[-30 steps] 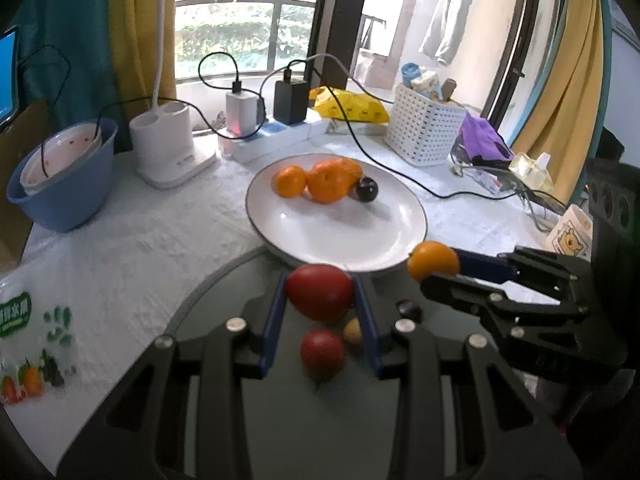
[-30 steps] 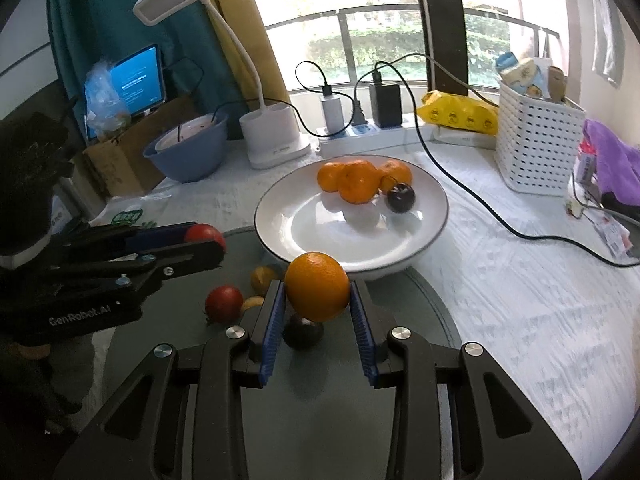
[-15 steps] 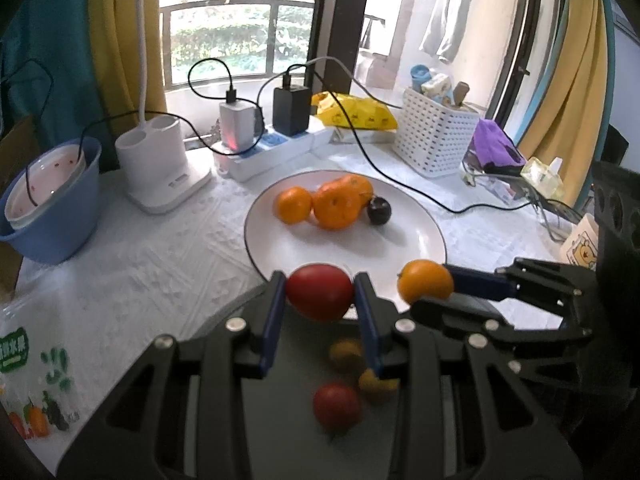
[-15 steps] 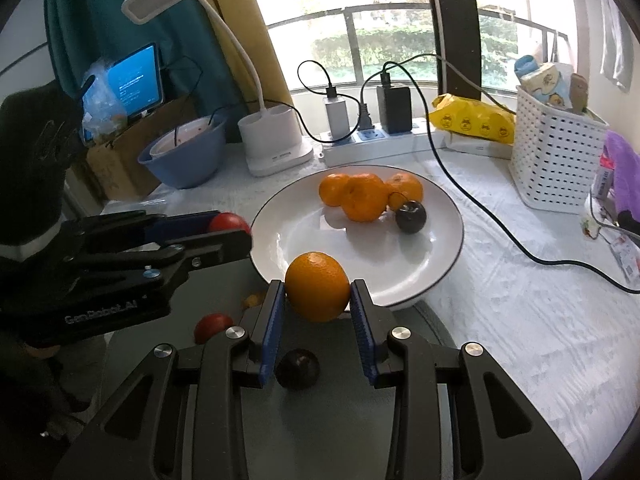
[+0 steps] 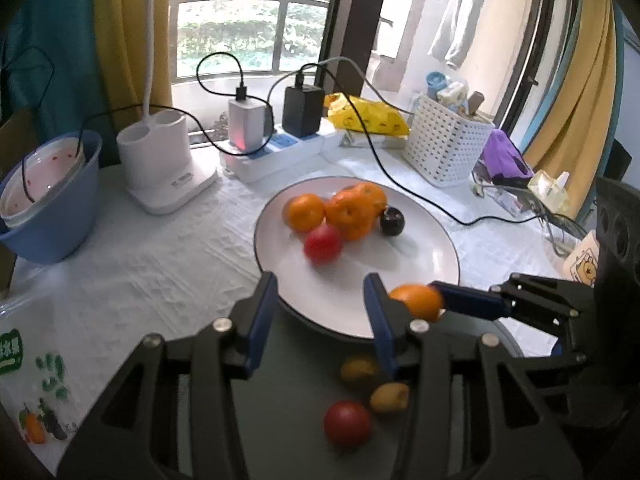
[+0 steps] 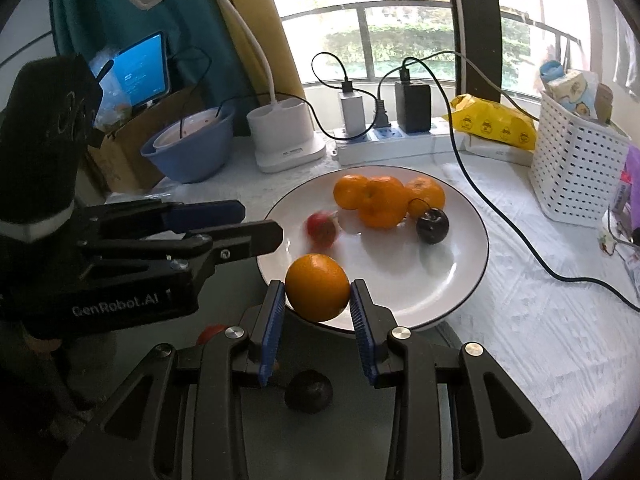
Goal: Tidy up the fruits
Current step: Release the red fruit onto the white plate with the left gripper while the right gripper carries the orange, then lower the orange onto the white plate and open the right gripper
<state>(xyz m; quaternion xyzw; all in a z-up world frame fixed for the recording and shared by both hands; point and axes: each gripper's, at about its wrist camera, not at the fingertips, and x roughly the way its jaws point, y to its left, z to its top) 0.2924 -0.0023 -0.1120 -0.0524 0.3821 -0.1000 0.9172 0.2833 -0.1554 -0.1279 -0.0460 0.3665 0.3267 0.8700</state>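
On our white plate (image 5: 432, 280) the red fruit (image 5: 323, 243) now lies, released by our just-opened left gripper (image 5: 320, 308); our right gripper (image 6: 318, 314) clamps its orange (image 6: 318, 287), next.

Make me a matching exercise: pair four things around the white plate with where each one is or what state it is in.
Things:
1. round red fruit
2. large orange
3. left gripper
4. small yellow fruit

Places or states:
A. on the dark tray
B. open, nothing between its fingers
C. gripped in the right gripper
D. on the white plate, beside the oranges

Pairs: 1-D, 2-C, 3-B, 4-A
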